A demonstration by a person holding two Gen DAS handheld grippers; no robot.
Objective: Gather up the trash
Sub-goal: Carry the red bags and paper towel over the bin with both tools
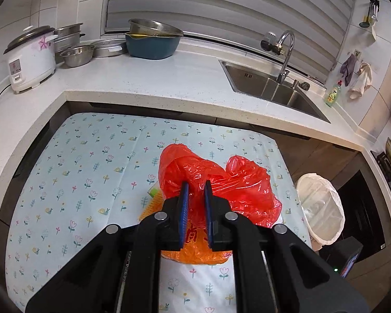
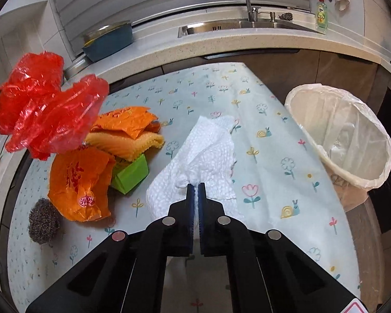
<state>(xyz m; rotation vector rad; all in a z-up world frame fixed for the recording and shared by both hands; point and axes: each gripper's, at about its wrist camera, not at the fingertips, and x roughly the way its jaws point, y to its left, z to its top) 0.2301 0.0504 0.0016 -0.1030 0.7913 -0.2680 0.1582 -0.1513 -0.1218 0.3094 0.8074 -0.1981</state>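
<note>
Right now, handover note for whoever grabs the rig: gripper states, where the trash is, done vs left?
Left gripper: shut on the red plastic bag, lifted off the table.
Right gripper: shut on the white paper towel.
Lined bin stands off the table's right edge; neither item is in it yet.
Left on the table: orange bag, orange cloth, green block, steel scourer.

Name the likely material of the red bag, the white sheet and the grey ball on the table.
Red bag: thin, glossy plastic film; it is translucent, crinkled and glints. White sheet in the right tongs: probably paper towel; matte with a dimpled emboss. Grey ball: looks like a wire scouring pad, a tangle of fine strands.
</note>
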